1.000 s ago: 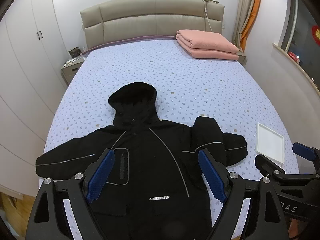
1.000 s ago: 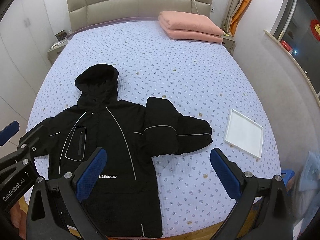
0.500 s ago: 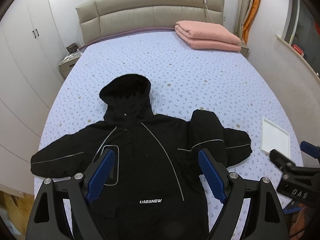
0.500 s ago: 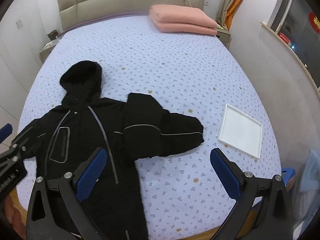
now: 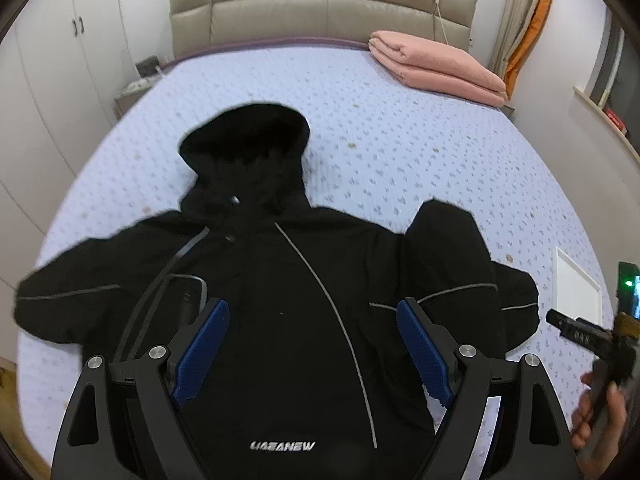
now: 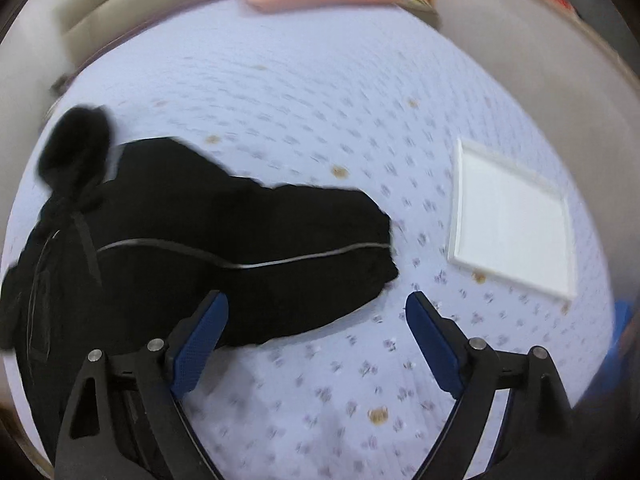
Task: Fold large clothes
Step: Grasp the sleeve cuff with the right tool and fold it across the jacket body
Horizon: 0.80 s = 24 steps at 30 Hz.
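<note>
A black hooded jacket (image 5: 280,300) lies face up on the lilac bed (image 5: 400,152), hood toward the headboard, one sleeve stretched left, the other bunched at the right. My left gripper (image 5: 312,344) is open and empty above the jacket's chest. In the right wrist view, which is blurred, the jacket's right sleeve (image 6: 280,248) lies across the sheet. My right gripper (image 6: 316,340) is open and empty just above the sleeve's cuff end. The right gripper's body also shows at the edge of the left wrist view (image 5: 592,340).
A white flat tray (image 6: 512,220) lies on the bed right of the sleeve, also in the left wrist view (image 5: 576,288). A folded pink blanket (image 5: 436,68) lies by the headboard (image 5: 320,4). White wardrobes (image 5: 60,60) stand at the left.
Both grippers have dropped closer to the bed. The right gripper has swung right and down toward the bunched sleeve's cuff. The jacket has not moved.
</note>
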### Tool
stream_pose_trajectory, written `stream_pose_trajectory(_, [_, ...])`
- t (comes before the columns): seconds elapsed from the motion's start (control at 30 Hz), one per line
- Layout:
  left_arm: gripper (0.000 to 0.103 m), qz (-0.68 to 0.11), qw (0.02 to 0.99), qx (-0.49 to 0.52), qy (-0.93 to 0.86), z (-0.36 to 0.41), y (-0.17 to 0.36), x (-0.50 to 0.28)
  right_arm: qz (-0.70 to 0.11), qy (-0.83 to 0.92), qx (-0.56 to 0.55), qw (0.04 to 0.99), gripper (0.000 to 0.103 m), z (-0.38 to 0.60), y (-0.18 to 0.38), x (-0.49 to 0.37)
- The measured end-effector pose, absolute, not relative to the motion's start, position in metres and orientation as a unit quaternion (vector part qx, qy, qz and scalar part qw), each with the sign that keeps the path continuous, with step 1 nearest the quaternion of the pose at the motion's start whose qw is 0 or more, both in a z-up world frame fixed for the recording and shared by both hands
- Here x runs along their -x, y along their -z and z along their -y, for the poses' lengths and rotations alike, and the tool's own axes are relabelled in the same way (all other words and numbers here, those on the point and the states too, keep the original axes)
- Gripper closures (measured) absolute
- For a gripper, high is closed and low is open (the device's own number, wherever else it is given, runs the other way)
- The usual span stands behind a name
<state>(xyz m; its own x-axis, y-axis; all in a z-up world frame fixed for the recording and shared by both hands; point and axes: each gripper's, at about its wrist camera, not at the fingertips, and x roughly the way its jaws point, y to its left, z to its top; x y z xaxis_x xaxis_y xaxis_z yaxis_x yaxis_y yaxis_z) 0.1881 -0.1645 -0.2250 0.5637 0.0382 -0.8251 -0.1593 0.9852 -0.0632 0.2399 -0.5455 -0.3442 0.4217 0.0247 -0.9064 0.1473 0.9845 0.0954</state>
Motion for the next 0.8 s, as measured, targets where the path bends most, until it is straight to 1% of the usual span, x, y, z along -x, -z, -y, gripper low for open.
stream_pose_trajectory(0.1, [0.017,-0.469,0.879,0.066,-0.053,0.163,0.258,-0.194,-0.551,0.066,-0.133,0.821,0.012,0.585,0.392,-0.251])
stream_pose_trajectory(0.3, [0.017,-0.491,0.864,0.108,-0.031,0.163,0.307,-0.213,-0.571,0.074,-0.217,0.788,0.013,0.630,0.452,-0.267])
stream_pose_trajectory(0.4, [0.017,-0.496,0.861,0.104,-0.031,0.168,0.317,-0.220,-0.569,0.051,-0.258,0.779,0.013,0.637,0.469,-0.272])
stream_pose_trajectory(0.47, [0.017,-0.498,0.861,0.098,-0.024,0.176,0.321,-0.224,-0.560,0.051,-0.256,0.786,0.014,0.633,0.470,-0.276])
stream_pose_trajectory(0.5, [0.017,-0.501,0.860,0.097,-0.019,0.179,0.322,-0.225,-0.559,0.049,-0.252,0.789,0.021,0.630,0.469,-0.277])
stream_pose_trajectory(0.53, [0.017,-0.504,0.858,0.096,-0.012,0.184,0.324,-0.226,-0.558,0.042,-0.247,0.791,0.036,0.625,0.467,-0.279])
stream_pose_trajectory(0.57, [0.017,-0.507,0.857,0.096,-0.006,0.188,0.325,-0.225,-0.557,0.035,-0.243,0.793,0.043,0.621,0.466,-0.281])
stream_pose_trajectory(0.6, [0.017,-0.508,0.856,0.094,0.001,0.193,0.326,-0.227,-0.558,0.032,-0.230,0.796,0.047,0.616,0.463,-0.283])
stream_pose_trajectory(0.63, [0.017,-0.508,0.857,0.093,0.008,0.199,0.327,-0.229,-0.556,0.029,-0.219,0.801,0.054,0.612,0.460,-0.283])
stream_pose_trajectory(0.67, [0.019,-0.508,0.857,0.090,0.015,0.205,0.328,-0.232,-0.555,0.026,-0.210,0.805,0.057,0.609,0.456,-0.283])
stream_pose_trajectory(0.7, [0.023,-0.510,0.856,0.086,0.023,0.214,0.330,-0.235,-0.552,0.025,-0.197,0.810,0.063,0.608,0.449,-0.282])
stream_pose_trajectory(0.73, [0.025,-0.512,0.854,0.082,0.032,0.221,0.331,-0.237,-0.546,0.026,-0.188,0.816,0.067,0.608,0.440,-0.278])
stream_pose_trajectory(0.8, [0.026,-0.516,0.852,0.072,0.053,0.239,0.332,-0.242,-0.529,0.052,-0.151,0.834,0.069,0.614,0.419,-0.268])
